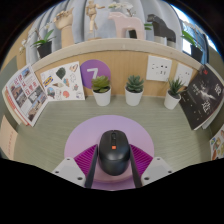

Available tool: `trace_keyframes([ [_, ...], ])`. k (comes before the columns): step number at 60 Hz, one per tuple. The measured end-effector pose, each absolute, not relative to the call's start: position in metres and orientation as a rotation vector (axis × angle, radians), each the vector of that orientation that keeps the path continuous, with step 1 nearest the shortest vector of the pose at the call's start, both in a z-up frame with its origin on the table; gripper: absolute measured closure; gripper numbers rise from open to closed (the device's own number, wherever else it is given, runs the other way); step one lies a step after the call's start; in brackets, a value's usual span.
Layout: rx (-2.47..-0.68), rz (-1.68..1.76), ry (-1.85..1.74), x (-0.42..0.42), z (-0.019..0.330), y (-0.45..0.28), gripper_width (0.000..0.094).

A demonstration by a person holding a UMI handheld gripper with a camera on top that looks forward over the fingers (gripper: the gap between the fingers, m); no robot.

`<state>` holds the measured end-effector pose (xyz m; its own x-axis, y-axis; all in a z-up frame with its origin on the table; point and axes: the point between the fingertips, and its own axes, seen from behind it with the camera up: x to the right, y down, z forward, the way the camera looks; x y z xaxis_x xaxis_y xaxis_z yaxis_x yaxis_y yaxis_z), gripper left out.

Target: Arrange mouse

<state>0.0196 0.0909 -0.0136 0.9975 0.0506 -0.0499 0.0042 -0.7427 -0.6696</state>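
A black mouse (114,147) with a small orange mark on its back lies between my two fingers, its nose pointing away from me. My gripper (114,160) is shut on the mouse, the magenta pads (88,163) pressing on both of its sides. Under and just beyond the mouse lies a round lilac mat (112,127) on the pale table (40,135). I cannot see whether the mouse rests on the mat or hangs just above it.
Three small potted plants (101,90) (134,88) (174,92) stand in a row beyond the mat, against a low wooden wall. A purple sign with a 7 (94,72) and posters (25,95) line the back and left. A dark panel (203,97) stands at the right.
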Motion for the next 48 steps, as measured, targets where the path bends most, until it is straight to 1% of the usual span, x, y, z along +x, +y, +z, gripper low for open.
trace_keyframes([
  [6,-2.471,0.057,-0.091,0.016,-0.010,0.082,0.0094],
  [7,-2.472,0.045,-0.097,0.016,-0.007,0.081,0.0066],
  [11,-2.459,0.031,-0.104,0.009,0.012,0.077,0.0071],
  [15,-2.432,0.054,-0.083,0.000,0.040,0.069,0.0069],
  [22,-2.372,0.046,-0.039,-0.008,0.102,0.045,0.0067],
  [35,-2.231,-0.022,0.061,-0.010,0.211,-0.024,0.0066],
  [40,-2.204,-0.057,0.093,-0.010,0.233,-0.053,0.0073],
  [48,-2.182,-0.040,0.115,-0.028,0.250,-0.092,0.0073],
])
